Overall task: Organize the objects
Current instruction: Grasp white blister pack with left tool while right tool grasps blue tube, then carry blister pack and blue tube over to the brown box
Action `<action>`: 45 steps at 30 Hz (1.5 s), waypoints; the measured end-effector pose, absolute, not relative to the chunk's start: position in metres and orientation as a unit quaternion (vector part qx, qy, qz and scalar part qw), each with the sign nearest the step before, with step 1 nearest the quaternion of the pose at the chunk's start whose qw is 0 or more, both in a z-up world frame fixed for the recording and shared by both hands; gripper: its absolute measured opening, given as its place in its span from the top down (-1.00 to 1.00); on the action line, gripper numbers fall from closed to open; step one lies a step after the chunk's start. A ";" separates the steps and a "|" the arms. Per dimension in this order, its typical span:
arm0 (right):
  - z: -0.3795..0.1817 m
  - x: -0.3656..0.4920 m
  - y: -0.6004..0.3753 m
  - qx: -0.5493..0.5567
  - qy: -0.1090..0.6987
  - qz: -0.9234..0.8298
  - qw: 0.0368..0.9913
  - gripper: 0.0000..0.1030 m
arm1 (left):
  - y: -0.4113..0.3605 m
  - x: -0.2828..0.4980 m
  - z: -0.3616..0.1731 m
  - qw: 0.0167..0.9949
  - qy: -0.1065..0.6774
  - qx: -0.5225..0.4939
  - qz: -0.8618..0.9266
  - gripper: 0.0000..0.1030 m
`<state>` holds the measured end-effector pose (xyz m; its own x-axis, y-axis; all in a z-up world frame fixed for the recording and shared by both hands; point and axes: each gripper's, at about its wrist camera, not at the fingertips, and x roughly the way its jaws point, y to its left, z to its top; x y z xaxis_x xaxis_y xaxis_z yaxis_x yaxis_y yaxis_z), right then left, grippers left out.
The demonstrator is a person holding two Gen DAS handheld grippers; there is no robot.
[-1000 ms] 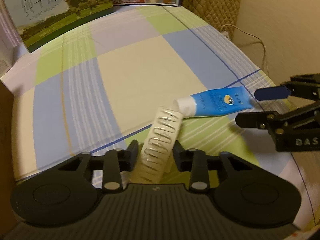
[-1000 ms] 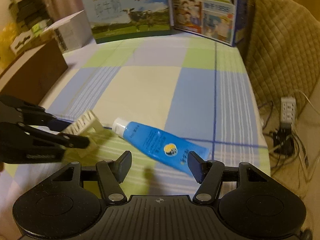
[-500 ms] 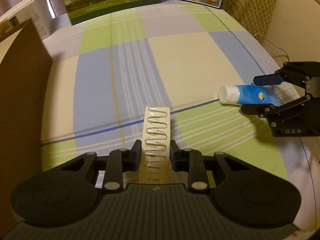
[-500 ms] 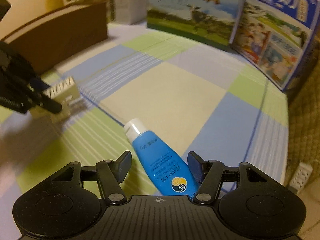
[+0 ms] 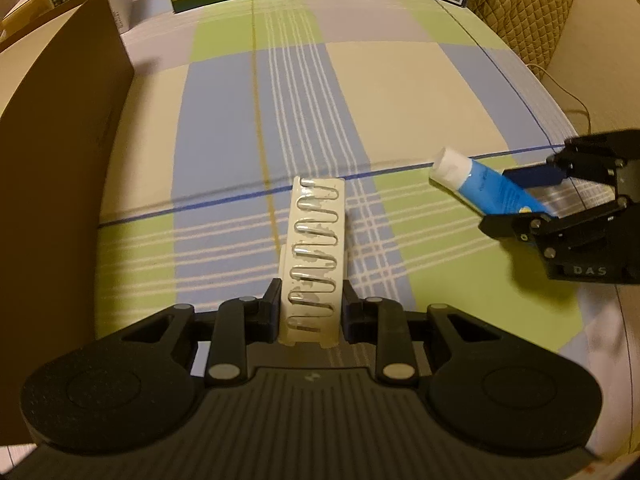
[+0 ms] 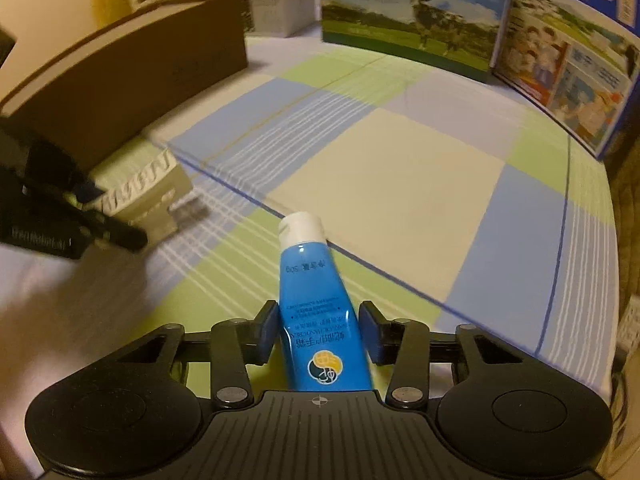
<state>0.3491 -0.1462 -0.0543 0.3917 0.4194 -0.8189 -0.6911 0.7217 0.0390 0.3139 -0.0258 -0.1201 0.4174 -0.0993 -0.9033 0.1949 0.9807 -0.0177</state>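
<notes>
My left gripper (image 5: 310, 300) is shut on a white strip with a silver zigzag wire (image 5: 316, 240), which points away from me above the checked cloth. From the right wrist view, the same strip (image 6: 148, 184) sticks out of the left gripper (image 6: 114, 216) near the brown box. A blue tube with a white cap (image 6: 312, 280) lies lengthwise between the fingers of my right gripper (image 6: 322, 316). Its jaws are closing and the pads meet the tube's sides. In the left wrist view, the right gripper (image 5: 504, 200) has the tube (image 5: 480, 184) at the far right, cap tilted up and left.
A brown cardboard box (image 5: 60, 160) stands along the left side of the checked cloth (image 5: 400, 92). Milk cartons (image 6: 408, 12) and a printed blue carton (image 6: 568, 60) line the back. A white box (image 6: 276, 4) sits behind the brown one. A quilted chair back (image 5: 520, 8) is at the right.
The left gripper carried the strip leftward, away from the tube and nearer the brown box. The right gripper came down over the tube and its jaws narrowed onto it.
</notes>
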 end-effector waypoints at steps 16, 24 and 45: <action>-0.049 0.274 -0.103 -0.160 0.459 0.331 0.809 0.22 | -0.007 0.266 -0.119 0.841 0.537 0.028 -0.058 0.54; -0.047 0.235 -0.092 -0.162 0.466 0.359 0.792 0.22 | 0.007 0.231 -0.119 0.836 0.546 0.015 -0.048 0.54; -0.054 0.209 -0.068 -0.196 0.444 0.371 0.792 0.24 | 0.019 0.194 -0.116 0.844 0.536 0.003 -0.035 0.52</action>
